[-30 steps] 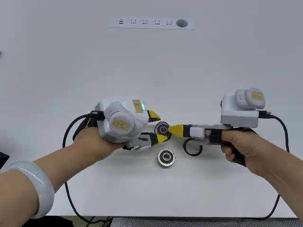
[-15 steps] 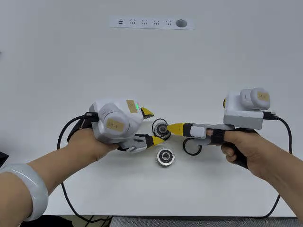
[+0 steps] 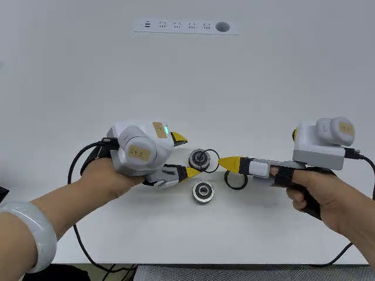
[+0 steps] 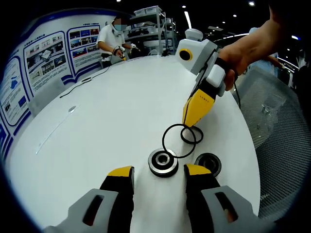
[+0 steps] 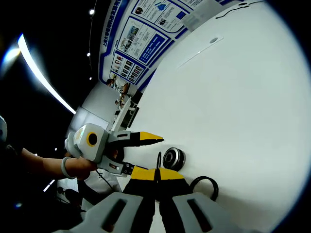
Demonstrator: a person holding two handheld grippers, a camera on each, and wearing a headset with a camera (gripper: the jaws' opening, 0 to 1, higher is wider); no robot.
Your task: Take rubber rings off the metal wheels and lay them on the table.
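Note:
A metal wheel (image 3: pixel 199 159) (image 4: pixel 163 162) lies on the white table between the spread yellow jaws of my left gripper (image 3: pixel 186 156) (image 4: pixel 159 172), which is open just short of it. My right gripper (image 3: pixel 225 164) (image 5: pixel 158 173) is shut on a thin black rubber ring (image 3: pixel 212 160) (image 4: pixel 183 141) (image 5: pixel 159 160). The ring hangs as a loose loop beside the wheel's rim. A second wheel (image 3: pixel 203 192) (image 4: pixel 208 164) lies nearer to me. Another, thicker black ring (image 3: pixel 236 180) (image 5: pixel 204 186) lies flat on the table under the right gripper.
A white power strip (image 3: pixel 184 26) sits at the table's far side. Black cables trail from both grippers toward the table's near edge (image 3: pixel 234 266). A person (image 4: pixel 112 36) works at the far end of the table.
My right gripper has drawn back to the right, and the thin ring has come off the wheel with it. The left gripper has eased slightly left, away from the wheel.

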